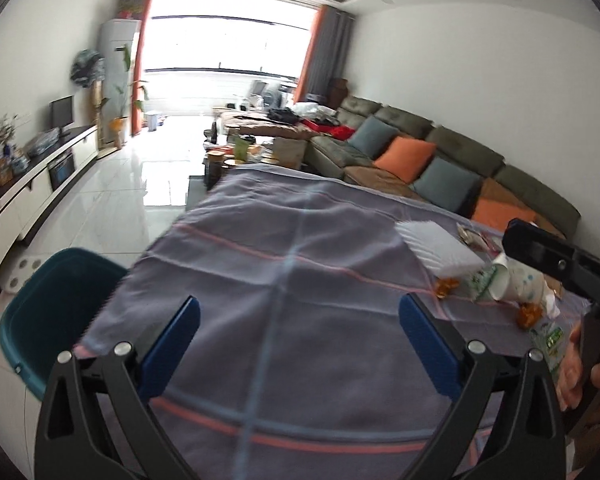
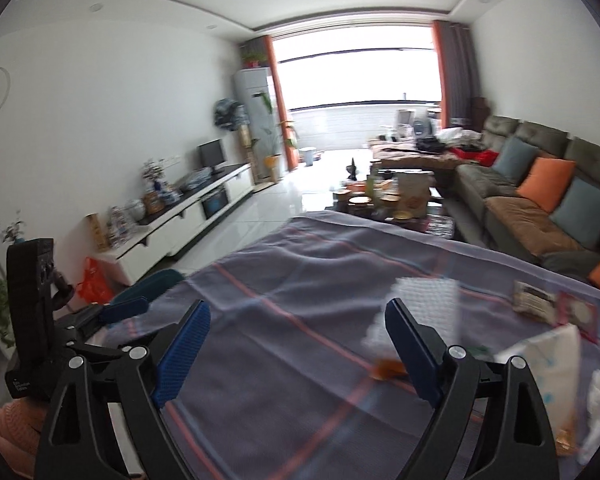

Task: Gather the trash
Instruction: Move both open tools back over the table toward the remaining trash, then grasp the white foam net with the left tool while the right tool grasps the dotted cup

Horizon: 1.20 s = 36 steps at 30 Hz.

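Trash heap: the litter lay bunched toward the right end of the counter point(image 1: 292, 280), which was covered with a grey-violet cloth with pink stripes. In it were a tipped paper cup point(image 1: 516, 280), orange wrappers point(image 1: 446, 287), a green-printed plastic wrapper point(image 1: 550, 340) and a white padded sheet point(image 1: 436, 246).

Bearing from the jaws: all of it sat to the right of both tools; nothing lay between either pair of fingers.

Cup's axis: it lay on its side, its open mouth turned to the left, its length running roughly across the counter, though motion blur made this uncertain.

Nearer hand: the right gripper point(image 2: 298, 350), I judged. In its own view the orange scrap point(image 2: 388, 368) lay just beside its right finger, with the cup point(image 2: 548, 364) further right.

Right jaws: spread wide, holding nothing.

Left gripper point(image 1: 300, 344): jaws also wide and empty, hovering over bare cloth, well apart from the heap.

Bin: a teal bin point(image 1: 48, 312) stood on the floor off the counter's left edge, near the left gripper. Its inside looked dark and what it held could not be made out.

Far scraps: flat packets point(image 2: 536, 298) lay beyond the white sheet, near the counter's right edge.

Likely next move: a swing rightward by the right tool to close on the orange scrap or the cup, then a carry across to the bin.
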Motion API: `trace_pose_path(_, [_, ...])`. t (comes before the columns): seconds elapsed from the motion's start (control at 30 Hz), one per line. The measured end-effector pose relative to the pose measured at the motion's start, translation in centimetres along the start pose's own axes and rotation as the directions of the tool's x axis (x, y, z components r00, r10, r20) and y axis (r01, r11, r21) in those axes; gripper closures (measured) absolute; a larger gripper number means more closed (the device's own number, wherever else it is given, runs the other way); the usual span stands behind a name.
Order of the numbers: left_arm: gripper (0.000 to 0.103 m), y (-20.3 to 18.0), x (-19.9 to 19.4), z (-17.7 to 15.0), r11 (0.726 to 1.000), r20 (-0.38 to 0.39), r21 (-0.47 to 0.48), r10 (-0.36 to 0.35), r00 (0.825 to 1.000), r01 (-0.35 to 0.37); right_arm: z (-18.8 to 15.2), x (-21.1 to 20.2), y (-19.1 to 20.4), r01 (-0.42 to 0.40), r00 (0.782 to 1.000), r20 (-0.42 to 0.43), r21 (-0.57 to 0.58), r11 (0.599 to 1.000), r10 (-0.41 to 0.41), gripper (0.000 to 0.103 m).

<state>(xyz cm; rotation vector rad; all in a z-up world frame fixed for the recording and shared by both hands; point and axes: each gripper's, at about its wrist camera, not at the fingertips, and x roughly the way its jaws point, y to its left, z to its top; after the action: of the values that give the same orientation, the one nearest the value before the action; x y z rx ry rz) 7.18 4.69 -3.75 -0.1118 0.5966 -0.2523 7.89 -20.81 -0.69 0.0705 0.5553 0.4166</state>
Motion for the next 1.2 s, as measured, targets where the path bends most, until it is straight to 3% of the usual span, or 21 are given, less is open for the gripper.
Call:
trace_pose_path(0.27, [0.003,-4.5,4.2,0.9,0.992,-0.087,0.082,-0.088,0.992,0.095,-1.8,-3.6,-7.2,0.175,0.984,0.012,0.105,0.979,-0.177,0.014])
trace_pose_path(0.47, [0.004,-7.1,6.6,1.5,0.98,-0.155,0.129,-0.13,0.979,0.15,-2.8,-5.4,-11.1,0.254,0.966,0.004,0.177,0.951,-0.258,0.015])
trace_pose_path(0.63, [0.011,-8.3,8.5,2.2,0.965,-0.204,0.11,-0.212,0.956,0.238,-3.8,-5.7,-13.6,0.259,0.965,-0.023,0.24,0.936,-0.261,0.016])
trace_pose_path(0.93, [0.027,-9.5,12.3,2.8,0.953,-0.302,0.055,-0.269,0.915,0.298,-4.7,-4.9,-14.3,0.223,0.975,-0.057,0.262,0.939,-0.216,0.028])
trace_pose_path(1.2, [0.054,-9.5,14.1,2.6,0.939,-0.354,-0.009,-0.323,0.877,0.343,-5.1,-4.2,-13.8,0.194,0.981,-0.084,0.259,0.946,-0.178,0.045])
